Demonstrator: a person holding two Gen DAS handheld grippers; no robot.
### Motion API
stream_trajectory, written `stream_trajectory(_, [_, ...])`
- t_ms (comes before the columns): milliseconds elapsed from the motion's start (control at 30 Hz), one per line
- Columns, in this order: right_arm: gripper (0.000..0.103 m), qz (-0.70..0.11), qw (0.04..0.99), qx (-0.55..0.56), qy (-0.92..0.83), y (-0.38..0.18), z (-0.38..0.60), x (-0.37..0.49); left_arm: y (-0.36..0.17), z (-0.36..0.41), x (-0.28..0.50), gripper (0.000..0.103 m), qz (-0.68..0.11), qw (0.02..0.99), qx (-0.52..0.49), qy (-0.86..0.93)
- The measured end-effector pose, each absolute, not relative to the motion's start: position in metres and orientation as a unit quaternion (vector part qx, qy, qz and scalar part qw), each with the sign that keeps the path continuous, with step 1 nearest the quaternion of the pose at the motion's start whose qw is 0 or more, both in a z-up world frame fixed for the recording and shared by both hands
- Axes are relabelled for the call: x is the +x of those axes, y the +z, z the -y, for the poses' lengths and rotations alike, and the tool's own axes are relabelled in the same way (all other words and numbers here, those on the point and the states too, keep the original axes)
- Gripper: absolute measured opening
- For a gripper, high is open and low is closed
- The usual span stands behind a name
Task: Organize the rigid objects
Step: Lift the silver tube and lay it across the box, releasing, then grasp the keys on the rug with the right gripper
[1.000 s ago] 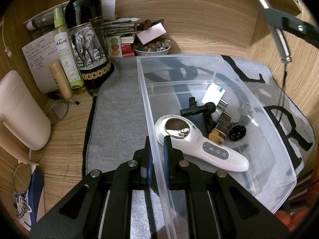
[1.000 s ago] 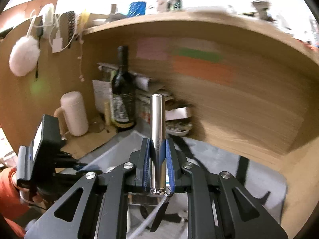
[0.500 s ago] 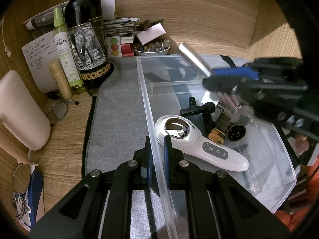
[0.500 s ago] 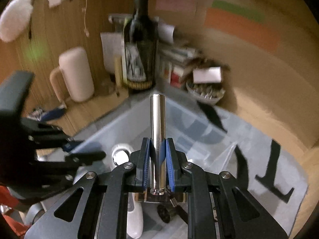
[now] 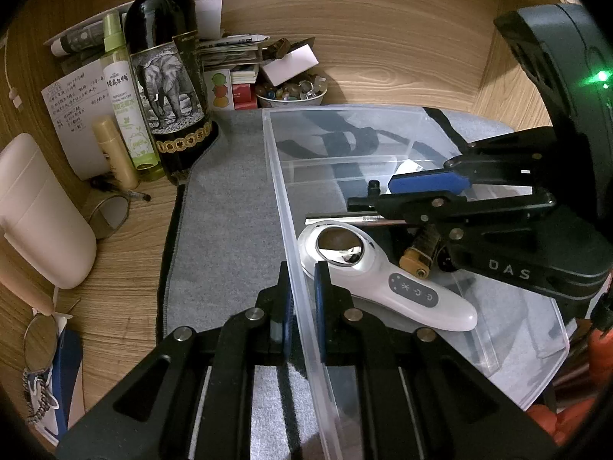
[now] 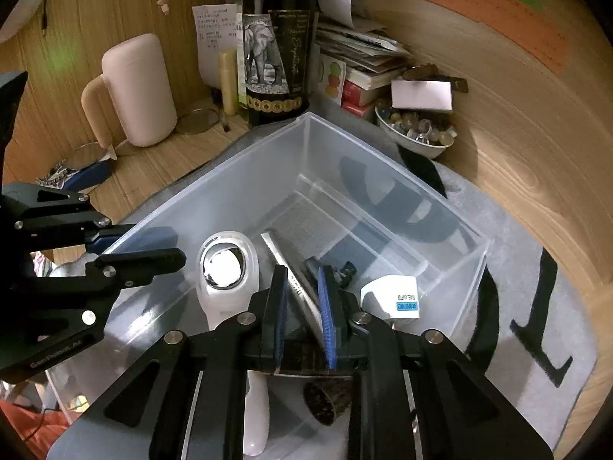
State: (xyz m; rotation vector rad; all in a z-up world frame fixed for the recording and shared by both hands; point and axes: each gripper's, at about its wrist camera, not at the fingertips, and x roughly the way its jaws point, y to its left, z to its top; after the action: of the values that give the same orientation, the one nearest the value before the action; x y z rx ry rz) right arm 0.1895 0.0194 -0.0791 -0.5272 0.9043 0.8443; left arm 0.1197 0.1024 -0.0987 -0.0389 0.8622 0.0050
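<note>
A clear plastic bin [image 5: 345,115] [image 6: 245,176] sits on a grey mat. My left gripper [image 5: 302,287] is shut on the bin's near wall. My right gripper [image 6: 302,287] is inside the bin, low over its contents, with the jaws slightly parted. A silver metal tube [image 6: 295,287] [image 5: 345,217] lies tilted between the blue pads, loose from them. In the bin lie a white handheld device [image 5: 383,280] [image 6: 226,268], a white charger [image 6: 394,299], a brass-capped lighter [image 5: 419,253] and black parts.
A wine bottle [image 5: 164,61], spray bottle [image 5: 126,103], pink jug [image 5: 34,211], papers and a bowl of stones [image 5: 291,90] crowd the back left of the wooden desk. Glasses [image 5: 111,211] lie left of the mat. Wooden walls close the back and right.
My right gripper came down from high above into the bin with the tube, then parted its jaws; the tube now leans loose. My left gripper has stayed put.
</note>
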Motion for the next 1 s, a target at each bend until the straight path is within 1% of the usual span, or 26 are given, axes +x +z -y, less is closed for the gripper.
stream_trajectory(67, [0.016, -0.422, 0.781, -0.242, 0.391, -0.078, -0.019, 0.190, -0.099, -0.102, 0.120, 0.008, -0.418, 0.908, -0.019, 0.002])
stream_trajectory(133, [0.024, -0.421, 0.784, -0.239, 0.390, -0.076, -0.017, 0.190, -0.099, -0.102, 0.120, 0.008, -0.418, 0.908, -0.019, 0.003])
stream_trajectory(167, [0.026, -0.416, 0.787, -0.237, 0.389, -0.074, -0.016, 0.190, -0.099, -0.102, 0.120, 0.008, -0.418, 0.908, -0.019, 0.003])
stream_trajectory(233, [0.036, -0.408, 0.794, -0.232, 0.388, -0.068, -0.011, 0.190, -0.099, -0.102, 0.120, 0.008, -0.418, 0.908, -0.019, 0.002])
stream_trajectory(267, [0.039, -0.404, 0.796, -0.229, 0.388, -0.064, -0.009, 0.189, -0.099, -0.102, 0.120, 0.008, -0.418, 0.908, -0.020, 0.002])
stream_trajectory(333, [0.054, -0.393, 0.804, -0.223, 0.387, -0.055, -0.003, 0.188, -0.099, -0.102, 0.120, 0.008, -0.418, 0.908, -0.019, 0.002])
stream_trajectory(400, [0.059, -0.380, 0.813, -0.216, 0.385, -0.046, 0.002, 0.186, -0.099, -0.103, 0.120, 0.008, -0.418, 0.908, -0.019, 0.002])
stream_trajectory(733, [0.061, -0.343, 0.855, -0.184, 0.343, -0.005, 0.051, 0.197, -0.099, -0.103, 0.120, 0.008, -0.418, 0.908, -0.019, 0.002])
stream_trajectory(867, [0.061, -0.346, 0.864, -0.174, 0.321, -0.002, 0.070, 0.204, -0.099, -0.103, 0.120, 0.008, -0.418, 0.908, -0.019, 0.003])
stream_trajectory(1000, [0.061, -0.365, 0.865, -0.166, 0.300, -0.014, 0.088, 0.211, -0.099, -0.103, 0.120, 0.008, -0.418, 0.908, -0.019, 0.002])
